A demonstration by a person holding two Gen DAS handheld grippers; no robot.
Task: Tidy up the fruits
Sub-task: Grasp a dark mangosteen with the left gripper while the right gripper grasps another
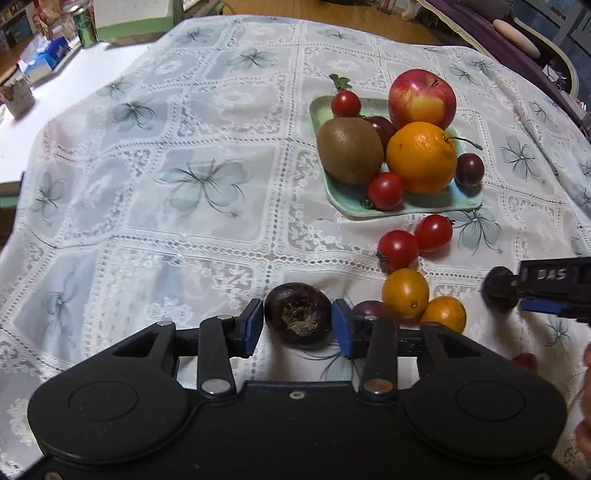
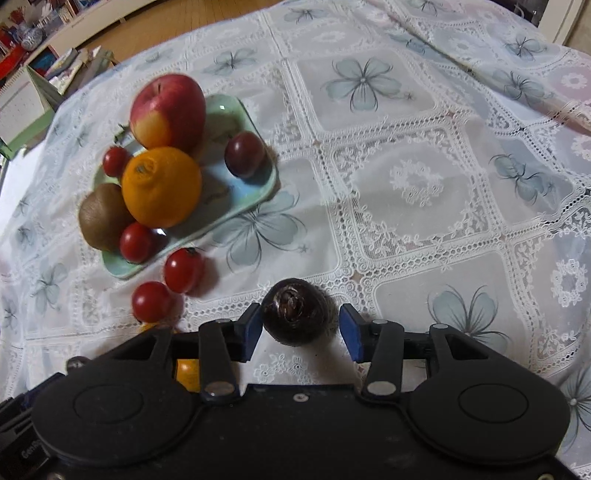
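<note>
My left gripper [image 1: 298,326] is shut on a dark brown round fruit [image 1: 298,318], low over the lace cloth. To its right, my right gripper [image 1: 517,291] reaches in with a second dark fruit [image 1: 496,290]. In the right wrist view that fruit [image 2: 297,317] sits between the blue pads of the right gripper [image 2: 301,328]; a gap shows at the right pad, so the jaws stand open. A pale green tray [image 1: 424,212] holds an apple [image 1: 421,98], an orange [image 1: 421,157], a kiwi [image 1: 349,149] and small red and dark fruits.
Two red cherry tomatoes [image 1: 397,249] and two small orange fruits [image 1: 405,291] lie loose between the tray and the grippers, with a purple one partly behind my left finger. Boxes and a can [image 1: 85,26] stand at the far left. A person's hand [image 1: 585,406] shows at the right edge.
</note>
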